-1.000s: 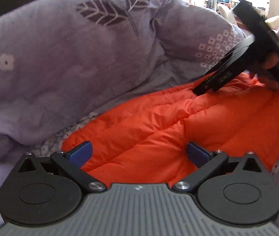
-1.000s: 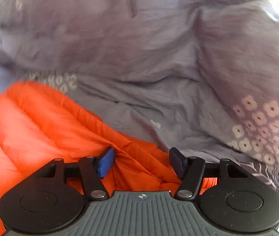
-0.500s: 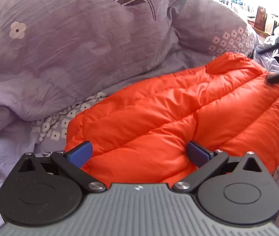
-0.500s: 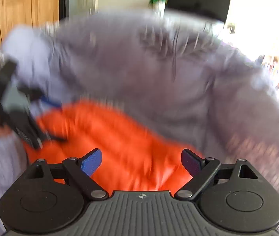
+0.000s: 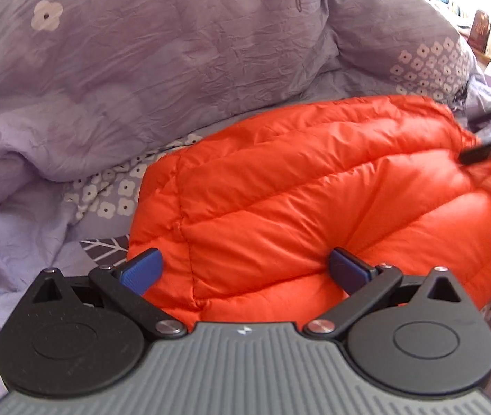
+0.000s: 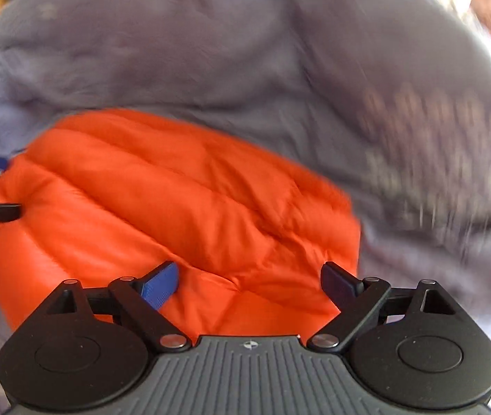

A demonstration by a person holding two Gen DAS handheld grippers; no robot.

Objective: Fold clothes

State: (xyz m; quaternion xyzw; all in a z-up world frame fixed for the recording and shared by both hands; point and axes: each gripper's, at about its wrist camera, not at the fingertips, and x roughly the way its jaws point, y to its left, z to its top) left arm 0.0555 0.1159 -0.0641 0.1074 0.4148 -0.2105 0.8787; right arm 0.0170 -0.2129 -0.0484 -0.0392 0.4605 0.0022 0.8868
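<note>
Folded orange quilted puffer jacket (image 5: 314,186) lies on crumpled lilac floral-print duvet (image 5: 124,69), heaped bedding just behind. Left gripper (image 5: 245,269) wide open, blue pads straddling jacket's near edge, nothing gripped. Right gripper (image 6: 248,283) over jacket's opposite end, jaws opening, pads clear of fabric; view motion-blurred.

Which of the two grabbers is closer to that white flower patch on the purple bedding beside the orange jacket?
Left. The left hand-held gripper is at the orange jacket's end, beside the white flower patch. The right hand-held gripper, jaws opening with nothing gripped, is at the opposite end.
</note>
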